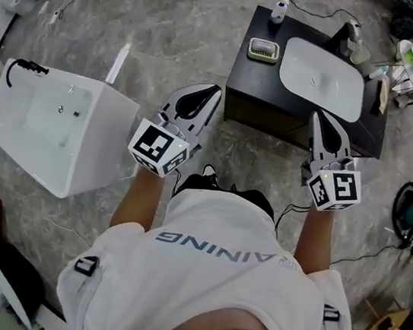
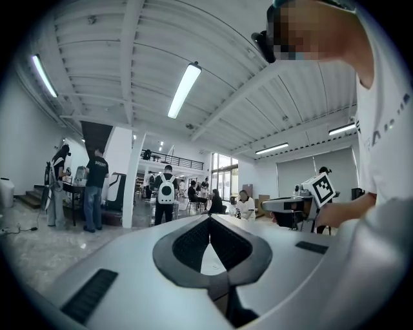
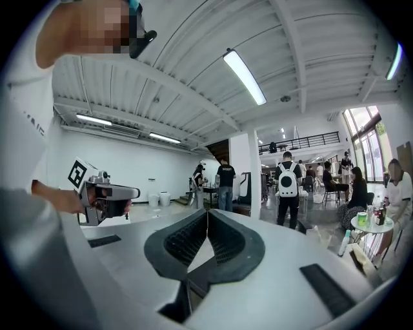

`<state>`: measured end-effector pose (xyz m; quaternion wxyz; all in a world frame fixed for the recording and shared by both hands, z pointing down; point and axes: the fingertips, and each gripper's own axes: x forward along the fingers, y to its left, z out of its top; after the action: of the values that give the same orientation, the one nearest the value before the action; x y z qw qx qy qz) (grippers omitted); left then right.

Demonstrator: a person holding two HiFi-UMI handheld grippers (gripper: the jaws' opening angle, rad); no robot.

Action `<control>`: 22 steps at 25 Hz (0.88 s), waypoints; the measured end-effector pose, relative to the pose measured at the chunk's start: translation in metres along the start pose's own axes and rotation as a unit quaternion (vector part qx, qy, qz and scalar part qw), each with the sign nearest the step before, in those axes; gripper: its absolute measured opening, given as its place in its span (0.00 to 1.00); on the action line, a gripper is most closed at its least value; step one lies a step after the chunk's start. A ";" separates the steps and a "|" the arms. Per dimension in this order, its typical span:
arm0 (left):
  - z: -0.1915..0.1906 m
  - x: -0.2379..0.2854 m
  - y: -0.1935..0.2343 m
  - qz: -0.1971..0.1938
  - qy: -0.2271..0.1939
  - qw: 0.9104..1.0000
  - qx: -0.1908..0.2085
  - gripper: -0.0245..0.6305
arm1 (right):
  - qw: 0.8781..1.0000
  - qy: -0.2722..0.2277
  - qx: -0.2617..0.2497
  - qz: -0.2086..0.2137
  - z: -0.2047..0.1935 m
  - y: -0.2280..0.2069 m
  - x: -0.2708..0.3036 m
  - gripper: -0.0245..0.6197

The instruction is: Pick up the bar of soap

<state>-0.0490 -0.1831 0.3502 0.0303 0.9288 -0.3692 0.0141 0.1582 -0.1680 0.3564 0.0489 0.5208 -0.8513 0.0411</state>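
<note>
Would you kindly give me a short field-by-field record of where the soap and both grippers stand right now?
Left gripper: shut, empty, held short of the dark cabinet
Right gripper: shut, empty, beside the left
Bar of soap: in a dish on the cabinet, left of the white basin
Bottle: beyond the dish
Stage: soap not yet reached

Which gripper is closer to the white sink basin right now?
Right. The right gripper sits just short of the near edge of the sink basin; the left gripper is farther off, toward its left.
</note>
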 end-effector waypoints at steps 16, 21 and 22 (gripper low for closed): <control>-0.008 0.055 0.082 0.068 0.022 0.997 -0.008 0.05 | 0.995 0.013 -0.017 0.094 -0.003 -0.034 0.118 0.06; -0.009 0.103 0.086 0.103 0.033 0.994 -0.010 0.05 | 0.992 0.017 -0.008 0.124 -0.002 -0.086 0.152 0.06; -0.011 0.113 0.086 0.109 0.039 0.993 -0.011 0.05 | 0.991 0.017 0.003 0.134 -0.005 -0.097 0.157 0.06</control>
<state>-0.0264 -0.3221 0.3706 0.0527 0.8816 -0.4665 0.0492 0.1738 -0.3505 0.3827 0.0559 0.4009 -0.9125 0.0583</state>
